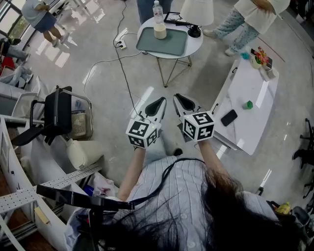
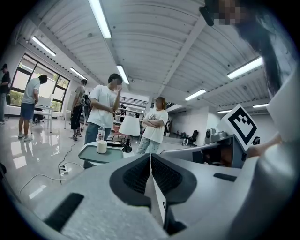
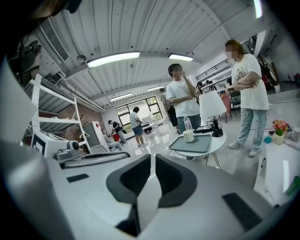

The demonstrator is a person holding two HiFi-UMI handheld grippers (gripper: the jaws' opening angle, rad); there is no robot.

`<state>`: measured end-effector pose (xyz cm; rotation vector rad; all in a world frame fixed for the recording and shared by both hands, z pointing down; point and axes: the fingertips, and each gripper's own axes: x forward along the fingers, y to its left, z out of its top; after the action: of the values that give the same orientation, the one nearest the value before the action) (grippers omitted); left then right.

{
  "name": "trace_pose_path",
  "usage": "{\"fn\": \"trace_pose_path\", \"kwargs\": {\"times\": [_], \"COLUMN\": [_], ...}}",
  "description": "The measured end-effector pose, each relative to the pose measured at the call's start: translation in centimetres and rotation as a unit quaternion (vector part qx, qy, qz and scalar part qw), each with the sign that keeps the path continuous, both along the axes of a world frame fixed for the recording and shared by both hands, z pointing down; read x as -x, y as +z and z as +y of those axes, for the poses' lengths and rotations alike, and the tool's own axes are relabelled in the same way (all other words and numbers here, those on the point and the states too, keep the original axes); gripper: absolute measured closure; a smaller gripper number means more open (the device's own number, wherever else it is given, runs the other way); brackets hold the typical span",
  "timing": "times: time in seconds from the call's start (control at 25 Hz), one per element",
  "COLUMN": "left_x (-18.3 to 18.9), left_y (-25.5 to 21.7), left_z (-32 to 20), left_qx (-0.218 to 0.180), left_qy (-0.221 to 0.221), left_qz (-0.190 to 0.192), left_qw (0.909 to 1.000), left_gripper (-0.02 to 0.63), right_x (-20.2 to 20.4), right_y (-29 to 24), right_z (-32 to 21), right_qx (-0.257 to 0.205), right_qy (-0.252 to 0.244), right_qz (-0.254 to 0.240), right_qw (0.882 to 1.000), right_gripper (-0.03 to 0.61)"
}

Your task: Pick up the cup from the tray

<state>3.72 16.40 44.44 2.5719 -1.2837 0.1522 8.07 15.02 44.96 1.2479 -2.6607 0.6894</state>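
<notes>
Hovering side by side at frame centre, two grippers, left gripper (image 1: 157, 104) and right gripper (image 1: 182, 102), jaws pressed together on nothing, one cup (image 1: 160, 32) standing on one tray (image 1: 169, 44), upper centre, beside one bottle (image 1: 157, 10)

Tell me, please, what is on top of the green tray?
Only a cream cup stands on the tray, near one corner; what the cup holds cannot be made out.

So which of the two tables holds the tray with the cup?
The small round table on wire legs: the green tray with the cup lies on it. The long white table at right has no tray.
</notes>
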Motion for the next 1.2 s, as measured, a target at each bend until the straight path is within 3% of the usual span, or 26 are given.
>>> {"fn": "trace_pose_path", "kwargs": {"times": [0.68, 0.92, 1.2], "left_x": [6.8, 9.4, 11.9], "left_y": [-0.3, -0.3, 0.1], "left_z": [-11.5, -15.7, -18.7], "left_qx": [0.011, 0.009, 0.011], "left_qy": [0.043, 0.062, 0.081], "left_qz": [0.001, -0.001, 0.005], "left_qw": [0.999, 0.998, 0.9966], "left_gripper": [0.597, 0.597, 0.597], "right_x": [6.7, 9.4, 11.8], "right_y": [-0.1, -0.5, -0.7], "right_z": [-11.0, -14.6, -17.4], "right_qx": [0.019, 0.035, 0.034], "right_qy": [0.04, 0.061, 0.081], "right_qz": [-0.002, -0.041, -0.047], "right_qw": [0.999, 0.997, 0.995], "right_gripper": [0.529, 0.529, 0.529]}}
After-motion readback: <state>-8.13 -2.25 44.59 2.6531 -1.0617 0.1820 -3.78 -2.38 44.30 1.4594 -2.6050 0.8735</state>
